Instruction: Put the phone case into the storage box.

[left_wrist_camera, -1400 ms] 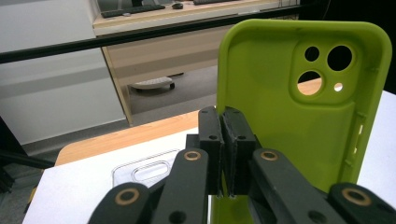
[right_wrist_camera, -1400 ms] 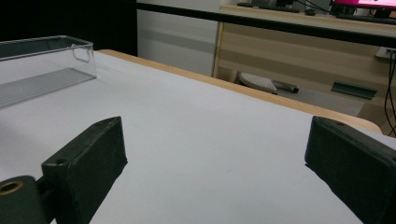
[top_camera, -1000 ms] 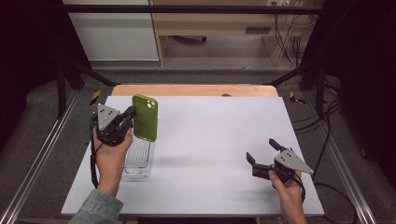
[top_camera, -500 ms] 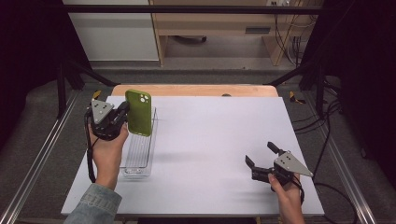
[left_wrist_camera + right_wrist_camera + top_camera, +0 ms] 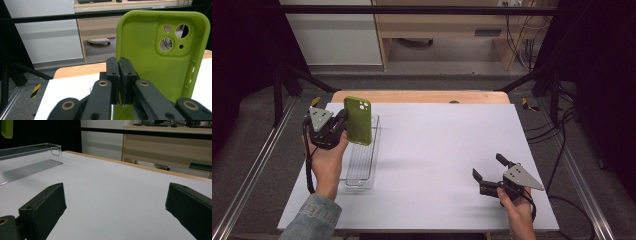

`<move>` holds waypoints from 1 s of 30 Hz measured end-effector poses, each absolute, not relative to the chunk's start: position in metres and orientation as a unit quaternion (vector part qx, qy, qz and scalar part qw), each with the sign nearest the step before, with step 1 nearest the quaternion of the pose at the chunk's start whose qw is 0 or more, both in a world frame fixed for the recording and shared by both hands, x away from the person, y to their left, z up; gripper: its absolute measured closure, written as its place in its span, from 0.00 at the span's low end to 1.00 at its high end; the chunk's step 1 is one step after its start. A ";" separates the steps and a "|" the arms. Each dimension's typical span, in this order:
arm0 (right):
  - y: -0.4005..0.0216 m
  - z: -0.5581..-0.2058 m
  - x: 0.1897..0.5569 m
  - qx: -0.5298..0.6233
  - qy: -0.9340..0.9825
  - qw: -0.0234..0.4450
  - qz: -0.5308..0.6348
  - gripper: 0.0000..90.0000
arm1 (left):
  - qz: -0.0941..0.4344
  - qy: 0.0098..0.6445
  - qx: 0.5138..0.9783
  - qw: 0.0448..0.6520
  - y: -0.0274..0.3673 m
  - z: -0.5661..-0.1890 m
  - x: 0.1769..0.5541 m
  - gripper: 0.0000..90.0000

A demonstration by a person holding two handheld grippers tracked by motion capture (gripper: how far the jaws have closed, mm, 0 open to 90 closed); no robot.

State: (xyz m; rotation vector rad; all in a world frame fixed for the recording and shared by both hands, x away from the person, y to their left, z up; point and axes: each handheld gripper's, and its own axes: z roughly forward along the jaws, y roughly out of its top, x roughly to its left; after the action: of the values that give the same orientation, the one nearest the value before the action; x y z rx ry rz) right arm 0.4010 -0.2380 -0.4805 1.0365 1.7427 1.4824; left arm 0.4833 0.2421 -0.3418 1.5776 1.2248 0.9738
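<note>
Your left tool [image 5: 343,126], clamped on the green phone case [image 5: 358,120], has carried it leftward over the clear bin [image 5: 360,165]; right tool [image 5: 488,174] rests wide.

A clear tray [image 5: 362,165] lies on the table's [image 5: 437,150] left side. The phone case [image 5: 358,120] hangs above its far end, left gripper [image 5: 343,124] just left. The right gripper [image 5: 488,174] sits near-right.

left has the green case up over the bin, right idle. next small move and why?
Probably lower the left gripper so the case goes down into the clear bin. The case is held upright by one edge in shut jaws, above the bin's far end, and the bin looks empty. The right gripper is open near the table, far off.
</note>
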 end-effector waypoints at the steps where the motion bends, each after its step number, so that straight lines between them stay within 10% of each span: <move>1: -0.238 -0.481 0.401 0.392 0.660 0.310 0.561 0.03 | 0.393 0.494 0.636 0.444 0.243 -0.342 0.484 0.96; 30: -0.241 -0.479 0.394 0.394 0.640 0.325 0.574 0.03 | 0.396 0.510 0.619 0.447 0.250 -0.343 0.489 0.96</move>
State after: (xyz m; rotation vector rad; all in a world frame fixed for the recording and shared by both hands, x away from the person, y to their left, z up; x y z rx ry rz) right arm 0.3939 -0.2408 -0.4794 1.0340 1.6784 1.5048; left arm 0.4891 0.2498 -0.3434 1.5321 1.2639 0.9799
